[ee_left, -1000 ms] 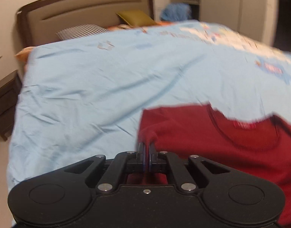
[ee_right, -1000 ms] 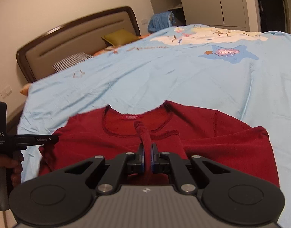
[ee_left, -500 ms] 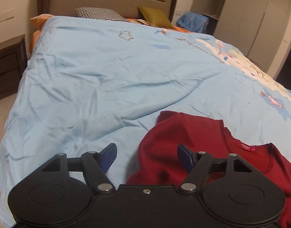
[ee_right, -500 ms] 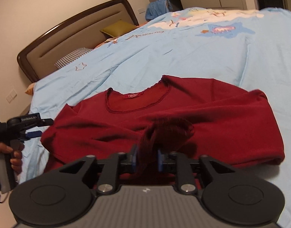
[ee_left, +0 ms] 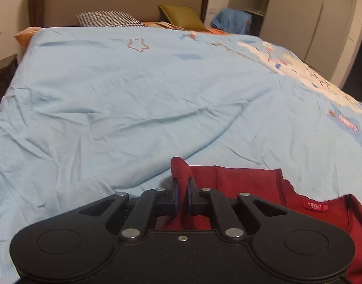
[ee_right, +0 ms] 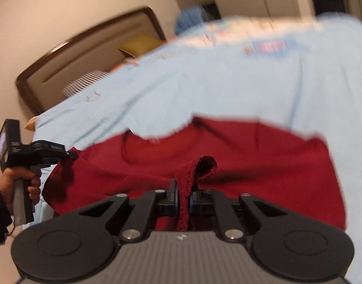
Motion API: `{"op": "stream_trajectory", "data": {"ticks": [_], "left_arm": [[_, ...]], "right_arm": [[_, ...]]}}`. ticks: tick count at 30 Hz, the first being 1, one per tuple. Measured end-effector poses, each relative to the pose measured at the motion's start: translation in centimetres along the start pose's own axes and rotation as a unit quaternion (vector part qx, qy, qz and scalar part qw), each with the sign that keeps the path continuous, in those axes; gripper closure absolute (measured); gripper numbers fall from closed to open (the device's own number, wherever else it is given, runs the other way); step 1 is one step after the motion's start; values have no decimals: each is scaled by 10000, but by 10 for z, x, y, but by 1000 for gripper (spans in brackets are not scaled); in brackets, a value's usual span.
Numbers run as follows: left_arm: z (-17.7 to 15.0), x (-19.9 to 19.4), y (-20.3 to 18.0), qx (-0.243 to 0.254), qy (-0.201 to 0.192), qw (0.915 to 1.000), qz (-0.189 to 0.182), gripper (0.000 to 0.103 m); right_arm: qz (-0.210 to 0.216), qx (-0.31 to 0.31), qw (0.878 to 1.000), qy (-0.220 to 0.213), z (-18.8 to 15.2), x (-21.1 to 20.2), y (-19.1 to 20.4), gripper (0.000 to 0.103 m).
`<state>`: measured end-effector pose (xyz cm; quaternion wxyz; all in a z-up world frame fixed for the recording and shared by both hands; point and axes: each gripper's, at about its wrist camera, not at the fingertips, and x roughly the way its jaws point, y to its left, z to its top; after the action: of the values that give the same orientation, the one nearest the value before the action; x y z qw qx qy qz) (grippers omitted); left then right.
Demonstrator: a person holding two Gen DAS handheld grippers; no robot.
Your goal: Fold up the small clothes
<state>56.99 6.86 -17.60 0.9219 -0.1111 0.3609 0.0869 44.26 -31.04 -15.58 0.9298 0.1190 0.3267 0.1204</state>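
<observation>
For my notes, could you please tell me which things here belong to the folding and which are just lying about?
Job:
red top
left gripper, shut on it
right gripper, shut on it

Lying about:
blue bedcover
checked pillow
olive cushion

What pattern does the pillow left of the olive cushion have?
A black-and-white check on the pillow, clearest in the left wrist view.

Both pinch the red shirt (ee_right: 228,163), jaws just closed on folds. Left hand-held gripper (ee_left: 182,187) at its left edge, gripped by a hand (ee_right: 17,184); right hand-held gripper (ee_right: 183,189) below its neckline.
</observation>
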Motion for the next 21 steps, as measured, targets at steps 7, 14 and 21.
{"op": "stream_trajectory", "data": {"ticks": [7, 14, 21], "left_arm": [[-11, -10, 6, -358, -63, 9992, 179, 57], [-45, -63, 12, -62, -183, 9994, 290, 31], [-76, -60, 36, -275, 394, 9971, 591, 29]], "right_arm": [[-127, 14, 9982, 586, 3, 31, -17, 86], [-730, 406, 9965, 15, 15, -18, -79, 46], [-818, 2114, 9731, 413, 36, 1, -178, 46]]}}
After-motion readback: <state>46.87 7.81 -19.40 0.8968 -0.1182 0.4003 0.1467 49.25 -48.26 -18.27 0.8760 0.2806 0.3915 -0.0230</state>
